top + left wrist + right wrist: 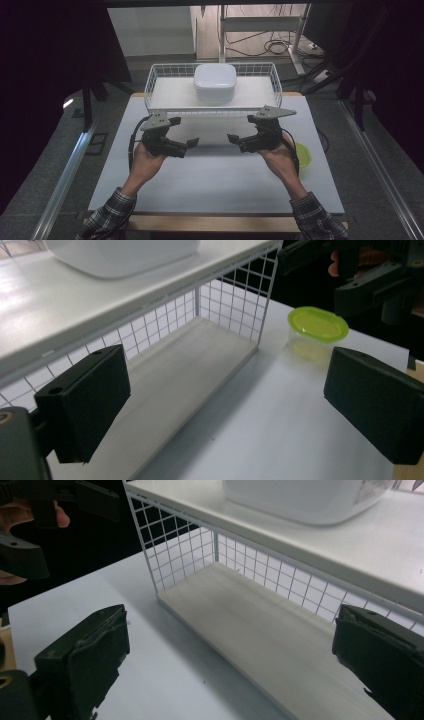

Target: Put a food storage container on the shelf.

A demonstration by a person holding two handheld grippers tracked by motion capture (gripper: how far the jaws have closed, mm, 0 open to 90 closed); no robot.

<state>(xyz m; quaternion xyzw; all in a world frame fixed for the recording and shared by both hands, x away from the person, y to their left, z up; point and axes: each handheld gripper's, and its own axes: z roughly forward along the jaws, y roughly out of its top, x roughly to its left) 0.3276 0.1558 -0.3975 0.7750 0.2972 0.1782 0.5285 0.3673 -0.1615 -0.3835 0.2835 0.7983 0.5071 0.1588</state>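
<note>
White plastic tub point(215, 82), lidded: it sat on the upper shelf of the wire rack point(274, 80), straight ahead of your hands and above them, long axis apparently across the table, though the view is soft. Left gripper point(191, 144) and right gripper point(233, 140) both stood with jaws apart, nothing between them, tips facing each other. Neither hand was clearly nearer; the tub lay midway.

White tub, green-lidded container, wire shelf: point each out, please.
white tub point(215, 81), high view, middle of its lid
green-lidded container point(318, 324), left gripper view, middle of its green lid
wire shelf point(175, 535), right gripper view, its end mesh wall
</note>
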